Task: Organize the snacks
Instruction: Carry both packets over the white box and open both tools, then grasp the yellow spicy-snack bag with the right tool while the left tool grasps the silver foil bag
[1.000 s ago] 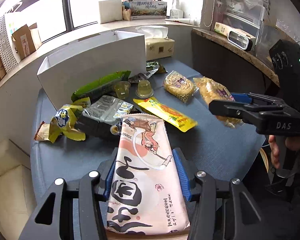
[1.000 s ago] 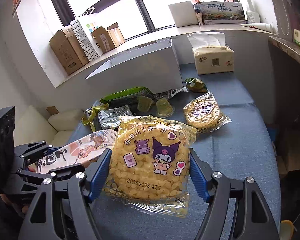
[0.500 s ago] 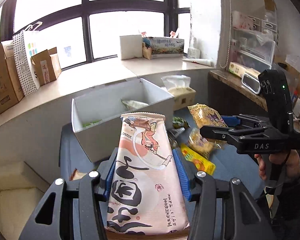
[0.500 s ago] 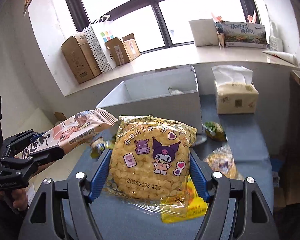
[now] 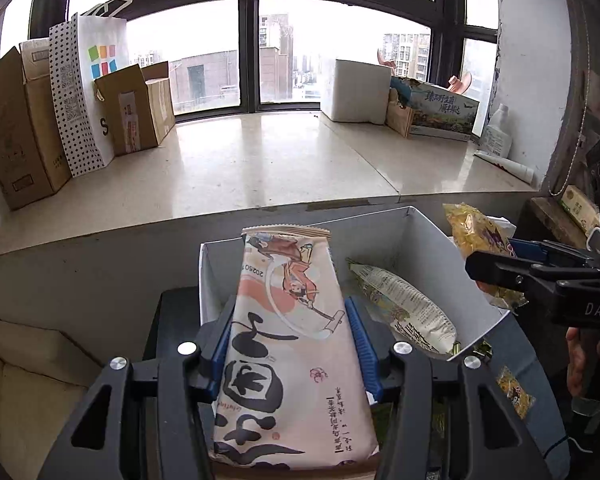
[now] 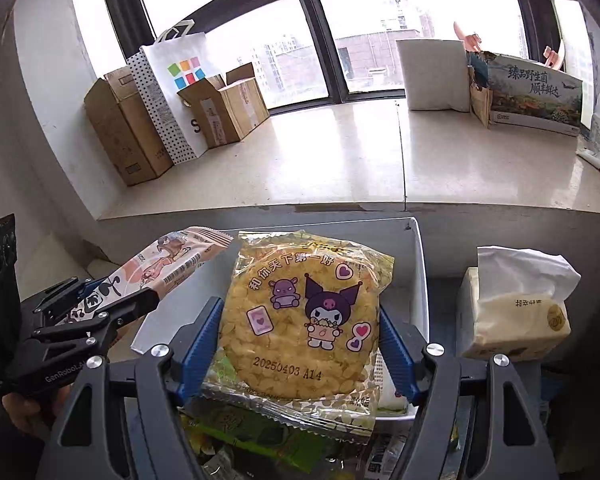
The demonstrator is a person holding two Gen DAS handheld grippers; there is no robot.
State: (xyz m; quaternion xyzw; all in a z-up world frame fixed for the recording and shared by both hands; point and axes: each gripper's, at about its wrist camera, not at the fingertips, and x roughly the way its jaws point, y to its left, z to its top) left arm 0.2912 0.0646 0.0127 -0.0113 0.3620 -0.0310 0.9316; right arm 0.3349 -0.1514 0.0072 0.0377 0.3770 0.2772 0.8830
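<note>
1. Over the near rim of the white box (image 5: 428, 240): left gripper (image 5: 290, 344), blue pads closed against both sides of a pink-and-white snack packet (image 5: 292, 344), packet held lengthwise with its far sealed end reaching past the rim and above the box interior.
2. Inside that box, toward its right wall: white printed snack bag (image 5: 404, 304) lying slanted on the floor, apart from the held packet.
3. At the right edge of the left wrist view: right gripper (image 5: 500, 264) held level beside the box's right wall, fingers clamped on a yellow corn-cake pack (image 5: 476, 236), part of the pack hidden behind the black finger.
4. Above the box's near-right part, from the right wrist camera: right gripper (image 6: 300, 336) closed around the round corn-cake pack (image 6: 304, 320), printed with a cartoon character and a date code, its clear wrapper hanging below the pads.
5. Left of it in the same view: left gripper (image 6: 112, 300) pinching the pink packet (image 6: 172, 264), packet tip near the corn-cake pack's upper left corner; touching or not, could not be told.
6. Right of the box, on the blue table (image 6: 440, 292): tissue box (image 6: 512, 320) standing upright, a white tissue pulled up from its top.
7. Below the right gripper's fingers: green snack wrapper (image 6: 260, 436) and other packets, mostly hidden.
8. Behind the box: wide pale windowsill (image 5: 260, 160) carrying cardboard boxes (image 5: 136, 112) and a dotted paper bag (image 5: 84, 92) at its left end.
</note>
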